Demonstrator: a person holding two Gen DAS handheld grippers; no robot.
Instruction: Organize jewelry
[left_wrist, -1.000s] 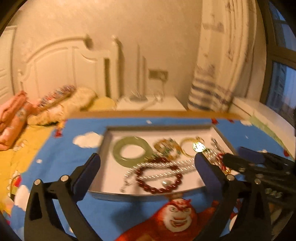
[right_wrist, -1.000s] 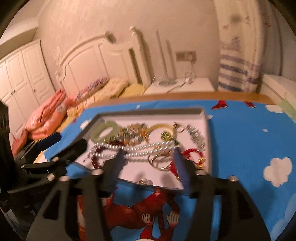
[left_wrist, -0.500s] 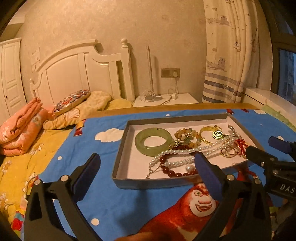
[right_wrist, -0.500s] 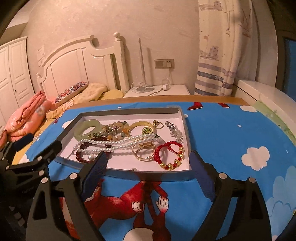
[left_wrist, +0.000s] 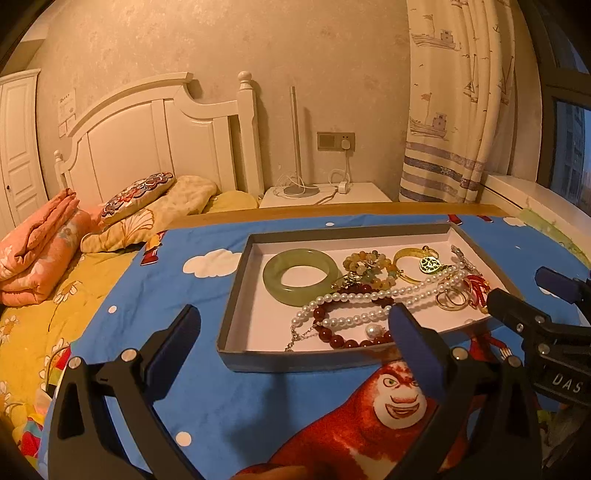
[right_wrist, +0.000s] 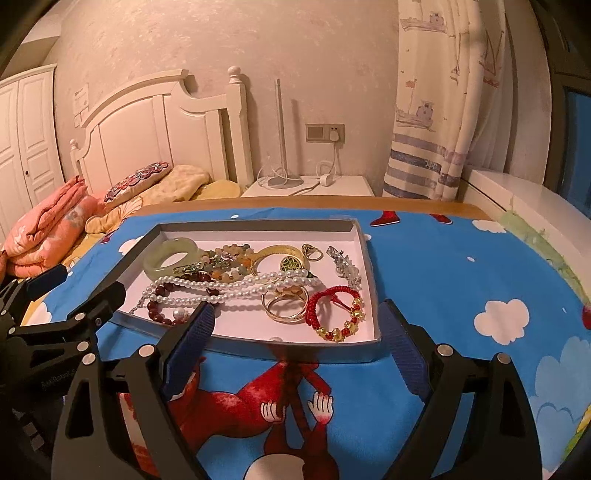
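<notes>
A grey tray (left_wrist: 236, 295) (right_wrist: 371, 280) with a white floor lies on the blue cartoon cloth. It holds a green jade bangle (left_wrist: 301, 275) (right_wrist: 171, 256), a pearl necklace (left_wrist: 373, 297) (right_wrist: 236, 284), a dark red bead bracelet (left_wrist: 332, 338) (right_wrist: 159, 312), gold rings (right_wrist: 286, 304) and a red cord bracelet (right_wrist: 334, 312). My left gripper (left_wrist: 293, 339) is open and empty in front of the tray. My right gripper (right_wrist: 295, 334) is open and empty at the tray's near rim. Each gripper shows in the other's view.
The blue cloth (right_wrist: 461, 280) covers a table with a wooden far edge (left_wrist: 332, 212). A bed with folded orange bedding (left_wrist: 37, 251) and pillows lies left. A white nightstand (right_wrist: 310, 186) with a lamp stands behind. A curtain (left_wrist: 447, 110) hangs at the right.
Both grippers have drawn back from the tray and risen. The right gripper has opened wider. The jewelry has not moved.
</notes>
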